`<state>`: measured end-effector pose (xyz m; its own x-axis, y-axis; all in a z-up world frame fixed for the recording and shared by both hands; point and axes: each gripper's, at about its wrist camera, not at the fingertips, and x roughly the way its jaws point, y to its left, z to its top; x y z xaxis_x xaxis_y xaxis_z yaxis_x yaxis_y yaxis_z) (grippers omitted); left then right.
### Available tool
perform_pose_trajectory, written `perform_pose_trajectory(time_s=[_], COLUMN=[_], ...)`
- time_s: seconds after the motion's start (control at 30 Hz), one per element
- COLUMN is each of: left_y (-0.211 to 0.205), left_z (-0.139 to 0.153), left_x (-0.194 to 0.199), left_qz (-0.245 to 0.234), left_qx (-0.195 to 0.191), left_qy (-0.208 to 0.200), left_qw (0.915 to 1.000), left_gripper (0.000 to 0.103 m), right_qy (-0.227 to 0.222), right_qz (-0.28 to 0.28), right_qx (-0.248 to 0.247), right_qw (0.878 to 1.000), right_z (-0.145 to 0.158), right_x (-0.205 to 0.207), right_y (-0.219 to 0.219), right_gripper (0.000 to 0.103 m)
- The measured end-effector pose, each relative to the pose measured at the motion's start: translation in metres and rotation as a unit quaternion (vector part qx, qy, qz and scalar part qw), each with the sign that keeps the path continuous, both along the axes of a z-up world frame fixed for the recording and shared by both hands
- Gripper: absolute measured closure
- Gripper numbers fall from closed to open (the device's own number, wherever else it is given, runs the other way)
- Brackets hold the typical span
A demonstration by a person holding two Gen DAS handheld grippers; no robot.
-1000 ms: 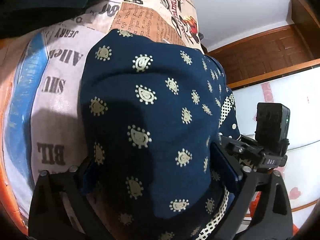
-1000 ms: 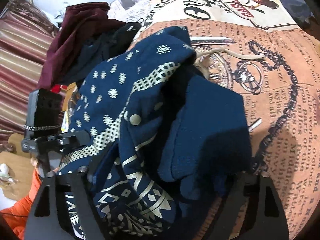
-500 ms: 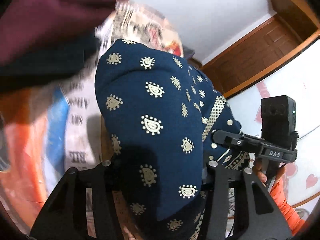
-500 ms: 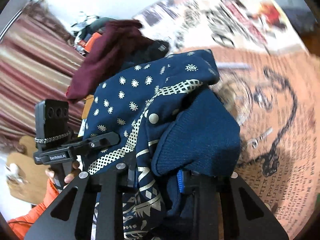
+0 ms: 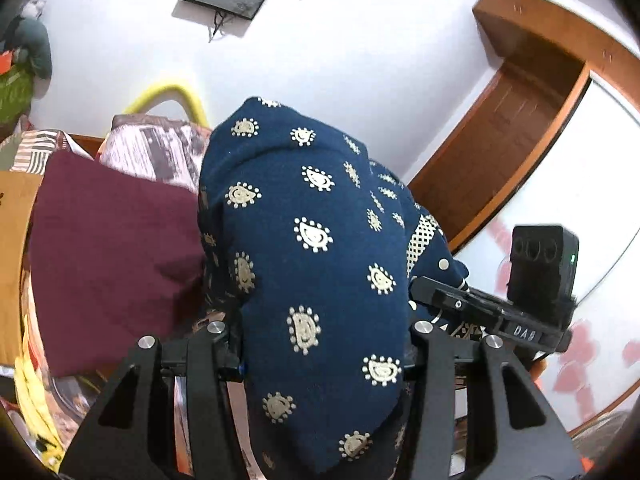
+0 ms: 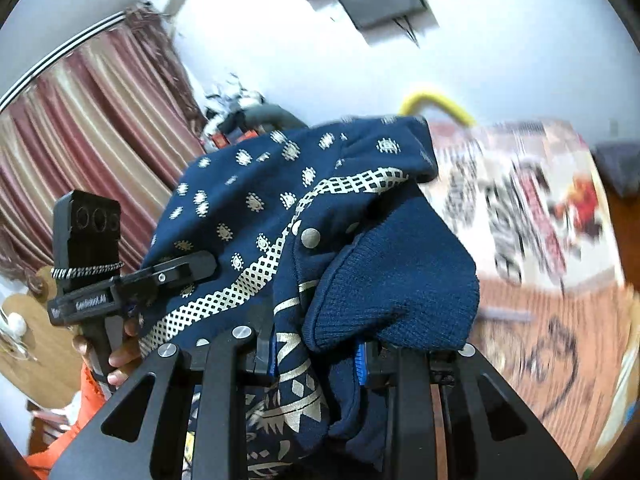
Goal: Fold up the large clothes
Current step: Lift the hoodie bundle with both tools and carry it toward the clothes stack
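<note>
Navy garment lifted above the bed by both grippers

The printed bed cover (image 6: 532,216) lies below the navy patterned garment (image 5: 316,264); a maroon cloth (image 5: 112,256) rests beside that garment. The left gripper (image 5: 324,360) is clamped on its dotted fold, and the right gripper (image 6: 316,360) is clamped on its ribbed edge.

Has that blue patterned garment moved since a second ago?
Yes. The blue garment has gone up: it lay on the printed bedspread before, and now it hangs against the white wall.
</note>
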<state>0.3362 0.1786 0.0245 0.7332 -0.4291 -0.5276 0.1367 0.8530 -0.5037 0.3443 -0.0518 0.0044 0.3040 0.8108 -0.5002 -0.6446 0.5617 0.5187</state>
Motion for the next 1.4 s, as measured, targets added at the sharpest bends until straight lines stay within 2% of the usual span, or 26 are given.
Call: perform_pose_trajectory(time_s=[0.1,0.23,0.33,0.5,0.57,0.67,0.83,0.97,1.13,1.27,1.33,1.4], left_y=[0.039,0.071,0.092,0.113,0.111,0.102,0.071,0.05,0.031,0.039,0.061,0.082], left_z=[0.015,0.024,0.031,0.017,0.013,0.013,0.035,0.057,0.09,0.098,0.089,0.073], left_x=[0.018,0.041,0.046,0.058,0.064,0.069,0.073,0.076,0.079,0.082,0.089,0.094], left_qz=[0.01,0.028,0.04,0.051,0.052,0.041,0.027,0.018,0.011,0.024,0.042,0.063], left_qx=[-0.028,-0.018,0.001,0.01,0.026,0.027,0.056,0.057,0.061,0.046,0.023,0.017], left_qy=[-0.013,-0.027,-0.041,-0.041,-0.034,-0.032,-0.042,-0.048,-0.075,-0.085,-0.076,-0.057], left_qw=[0.9995,0.9991,0.9984,0.9978,0.9978,0.9983,0.9971,0.997,0.9953,0.995,0.9959,0.9963], left_gripper=[0.055,0.055,0.055,0.056,0.057,0.058,0.058,0.059,0.059,0.059,0.059,0.059], right_qy=[-0.033,-0.064,-0.067,-0.054,-0.049,-0.034,-0.041,-0.057,-0.069,-0.079,-0.085,-0.085], right_qz=[0.003,0.006,0.011,0.015,0.016,0.015,-0.004,-0.026,-0.055,-0.065,-0.065,-0.06], right_qx=[0.007,0.017,0.025,0.038,0.036,0.037,0.039,0.028,0.04,0.038,0.036,0.032], right_qw=[0.999,0.998,0.997,0.998,0.998,0.999,0.998,0.998,0.995,0.994,0.994,0.994], right_z=[0.026,0.045,0.048,0.033,0.025,0.017,0.032,0.048,0.071,0.086,0.091,0.092], right_x=[0.013,0.029,0.042,0.067,0.072,0.076,0.073,0.064,0.063,0.068,0.071,0.076], right_y=[0.025,0.059,0.082,0.107,0.113,0.115,0.106,0.089,0.06,0.056,0.06,0.072], right_gripper=[0.078,0.078,0.078,0.078,0.078,0.078,0.078,0.078,0.078,0.078,0.078,0.078])
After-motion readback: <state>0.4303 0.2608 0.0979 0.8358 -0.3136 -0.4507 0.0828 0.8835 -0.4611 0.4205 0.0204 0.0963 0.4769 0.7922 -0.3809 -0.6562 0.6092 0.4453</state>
